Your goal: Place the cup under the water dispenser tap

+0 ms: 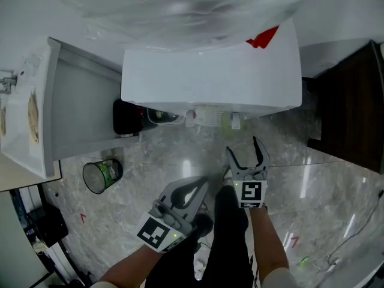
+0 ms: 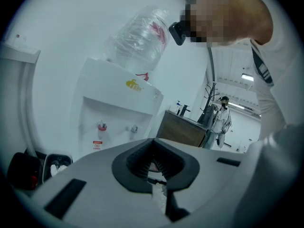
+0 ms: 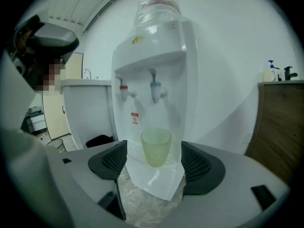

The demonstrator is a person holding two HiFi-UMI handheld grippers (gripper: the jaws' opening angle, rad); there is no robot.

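Observation:
A pale green translucent cup (image 3: 156, 147) stands upright on the drip tray of the white water dispenser (image 3: 156, 75), right below the blue tap (image 3: 155, 89); the red tap (image 3: 123, 91) is to its left. In the head view the cup (image 1: 226, 125) shows under the dispenser (image 1: 210, 71) front. My right gripper (image 3: 154, 170) is open, a short way back from the cup, nothing between its jaws; it shows in the head view (image 1: 246, 152) too. My left gripper (image 1: 193, 192) hangs lower and to the left, shut and empty (image 2: 154, 167).
A black bin (image 1: 127, 117) sits left of the dispenser and a wire-mesh basket (image 1: 102, 176) lies on the marble floor. A white cabinet (image 1: 36, 119) stands at left, a dark wooden cabinet (image 1: 351, 107) at right. A person (image 2: 221, 118) stands far behind.

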